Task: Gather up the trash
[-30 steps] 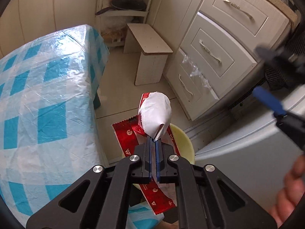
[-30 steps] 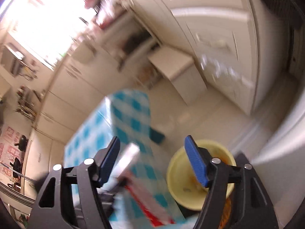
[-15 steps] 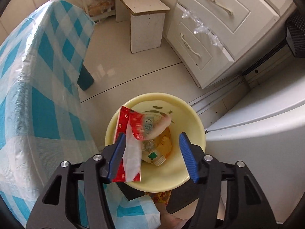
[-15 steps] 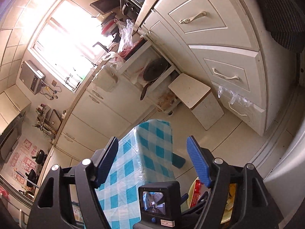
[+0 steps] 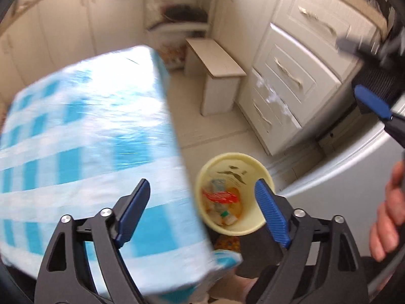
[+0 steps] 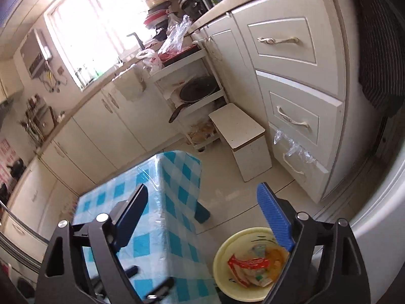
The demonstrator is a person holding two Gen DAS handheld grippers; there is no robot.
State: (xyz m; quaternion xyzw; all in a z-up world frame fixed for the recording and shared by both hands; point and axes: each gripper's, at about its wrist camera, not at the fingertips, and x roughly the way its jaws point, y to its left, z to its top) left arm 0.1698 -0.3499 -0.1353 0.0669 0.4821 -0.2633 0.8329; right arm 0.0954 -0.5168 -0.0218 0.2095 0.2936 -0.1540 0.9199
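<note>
Crumpled red-and-white plastic wrapper (image 6: pixel 249 263) is seen lying inside the pale yellow round plastic bin (image 6: pixel 222 253) on the floor beside the blue-checked worktop (image 6: pixel 162 217). Left gripper (image 5: pixel 202 210) and right gripper (image 6: pixel 205 210) fingers are opening, nothing between. Wrapper judged light, soft, crinkly; an edge pinch would suit.

Wrappers (image 6: pixel 249 263) in bin (image 6: pixel 222 261) beside table (image 6: pixel 162 202)
</note>
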